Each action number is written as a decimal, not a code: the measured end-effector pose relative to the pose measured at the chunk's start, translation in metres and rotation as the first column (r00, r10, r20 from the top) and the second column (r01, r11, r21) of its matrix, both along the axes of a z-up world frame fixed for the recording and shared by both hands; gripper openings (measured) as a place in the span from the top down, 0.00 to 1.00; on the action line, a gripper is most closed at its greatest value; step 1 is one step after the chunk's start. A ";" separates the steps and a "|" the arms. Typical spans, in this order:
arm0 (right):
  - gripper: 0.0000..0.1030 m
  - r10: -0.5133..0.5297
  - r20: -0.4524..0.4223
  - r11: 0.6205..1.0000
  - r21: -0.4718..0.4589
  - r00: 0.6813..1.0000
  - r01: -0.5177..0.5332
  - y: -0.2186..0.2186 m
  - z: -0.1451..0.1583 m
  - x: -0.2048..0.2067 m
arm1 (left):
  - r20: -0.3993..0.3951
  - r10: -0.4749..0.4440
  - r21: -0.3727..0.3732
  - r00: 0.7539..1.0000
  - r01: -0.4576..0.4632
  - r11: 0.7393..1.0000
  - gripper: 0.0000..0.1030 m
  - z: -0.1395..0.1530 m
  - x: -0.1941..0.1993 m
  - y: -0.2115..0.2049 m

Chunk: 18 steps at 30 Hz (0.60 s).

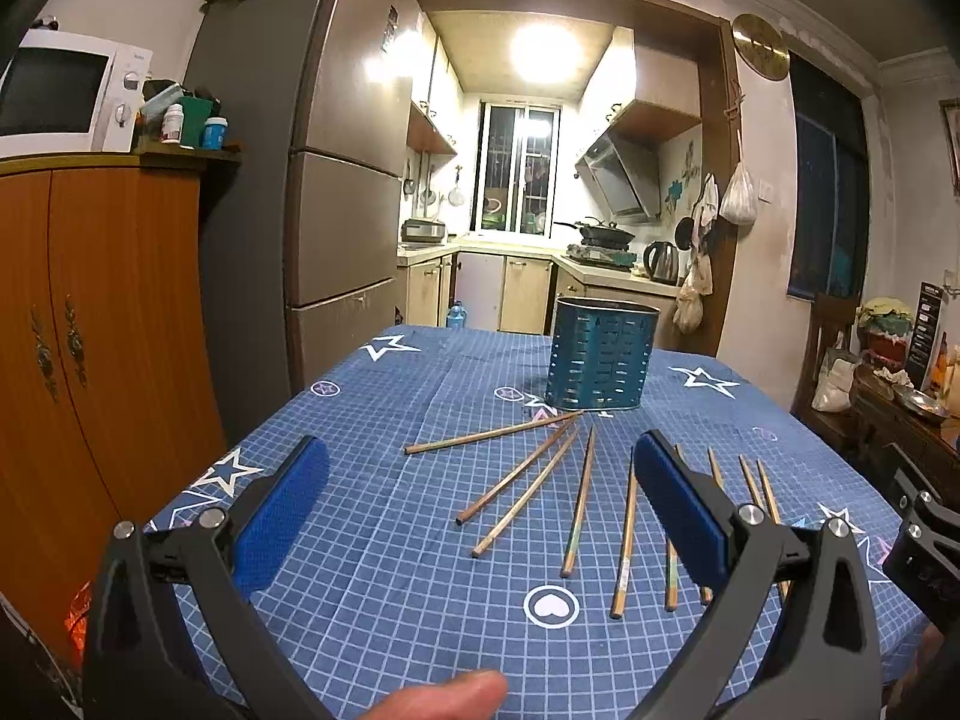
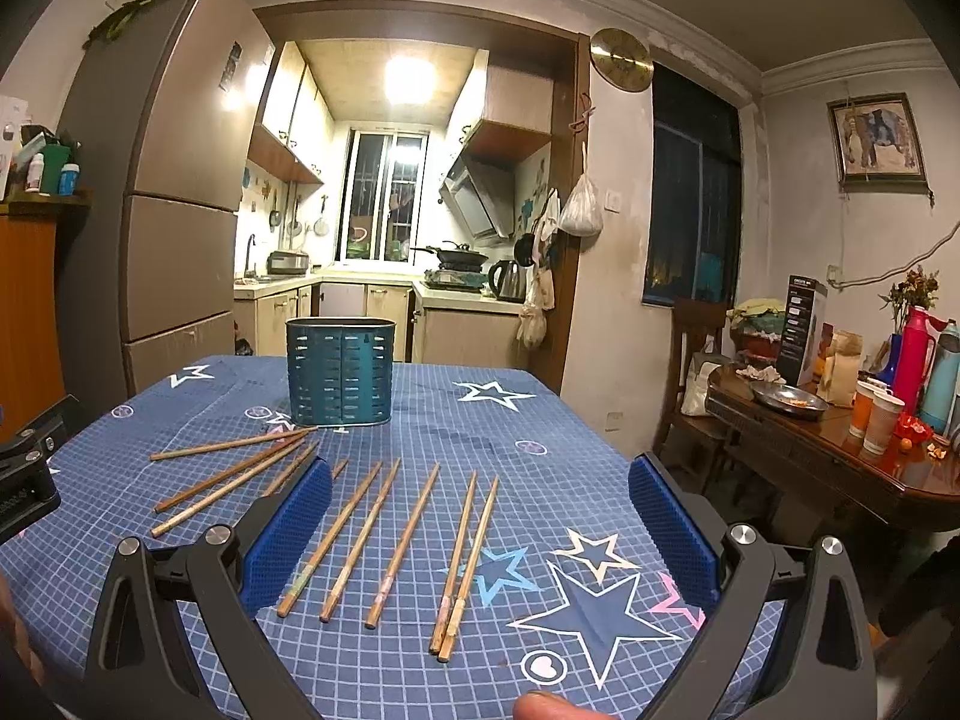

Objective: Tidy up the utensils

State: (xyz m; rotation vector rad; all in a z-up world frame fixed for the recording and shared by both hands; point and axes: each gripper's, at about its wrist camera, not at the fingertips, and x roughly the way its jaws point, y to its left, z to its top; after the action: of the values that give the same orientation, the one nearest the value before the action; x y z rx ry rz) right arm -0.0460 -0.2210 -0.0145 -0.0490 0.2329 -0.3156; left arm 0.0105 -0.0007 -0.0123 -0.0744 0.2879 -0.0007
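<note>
- The left hand-held gripper (image 1: 480, 492) hangs above the near part of the table (image 1: 372, 576), its blue-padded jaws spread wide and pinching nothing.
- The right hand-held gripper (image 2: 480, 516) also hangs over the table with its jaws spread wide and nothing between the pads.
- A fingertip (image 1: 444, 697) shows at the bottom edge of the left wrist view, and another fingertip (image 2: 555, 706) at the bottom edge of the right wrist view.
- The chopsticks (image 2: 360, 534) lie loose on the blue checked tablecloth (image 2: 540, 420), fanned out with their thin ends pointing roughly towards the holder.
- Three of them on the left of the fan slant more steeply; the topmost chopstick (image 1: 492, 433) lies almost crosswise, its tip near the holder's base.
- On the right of the fan, two chopsticks (image 2: 462, 570) lie side by side, touching at their thick ends.
- The teal slotted holder (image 1: 600, 354) stands upright on the far part of the table, beyond the chopsticks; no chopstick shows above its rim.
- From the left wrist view, part of the right hand-held gripper appears at the right edge, beside the fan.
</note>
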 end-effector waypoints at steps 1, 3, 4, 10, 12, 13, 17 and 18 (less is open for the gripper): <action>0.04 0.001 -0.003 1.000 -0.001 1.000 -0.001 0.002 0.000 0.001 | 0.000 0.000 0.002 1.000 0.000 1.000 0.05 -0.001 0.000 -0.001; 0.04 0.000 -0.008 1.000 -0.002 1.000 0.000 0.003 0.000 0.003 | -0.002 0.001 0.003 1.000 -0.001 1.000 0.05 -0.002 0.001 -0.001; 0.04 -0.001 -0.010 1.000 -0.005 1.000 0.001 0.004 0.000 0.004 | -0.005 -0.001 0.003 1.000 0.001 1.000 0.05 -0.002 0.002 -0.001; 0.04 0.004 -0.017 1.000 -0.010 1.000 -0.004 0.007 -0.001 0.008 | -0.014 -0.005 0.000 1.000 0.005 1.000 0.05 -0.004 0.006 0.001; 0.04 0.005 -0.018 1.000 -0.009 1.000 -0.005 0.007 -0.002 0.008 | -0.014 -0.003 0.003 1.000 0.003 1.000 0.05 -0.004 0.006 0.001; 0.04 0.005 -0.020 1.000 -0.009 1.000 -0.005 0.006 -0.002 0.008 | -0.014 -0.003 0.004 1.000 0.003 1.000 0.05 -0.004 0.006 0.001; 0.04 0.006 -0.023 1.000 -0.007 1.000 -0.006 0.005 -0.003 0.008 | -0.016 -0.004 0.008 1.000 0.004 1.000 0.05 -0.005 0.007 0.000; 0.04 0.006 -0.024 1.000 -0.007 1.000 -0.006 0.004 -0.004 0.009 | -0.017 -0.005 0.010 1.000 0.005 1.000 0.05 -0.005 0.007 0.000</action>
State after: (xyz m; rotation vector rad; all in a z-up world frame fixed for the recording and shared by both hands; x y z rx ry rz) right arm -0.0370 -0.2165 -0.0180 -0.0603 0.2554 -0.3102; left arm 0.0179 -0.0008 -0.0170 -0.0642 0.3050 -0.0032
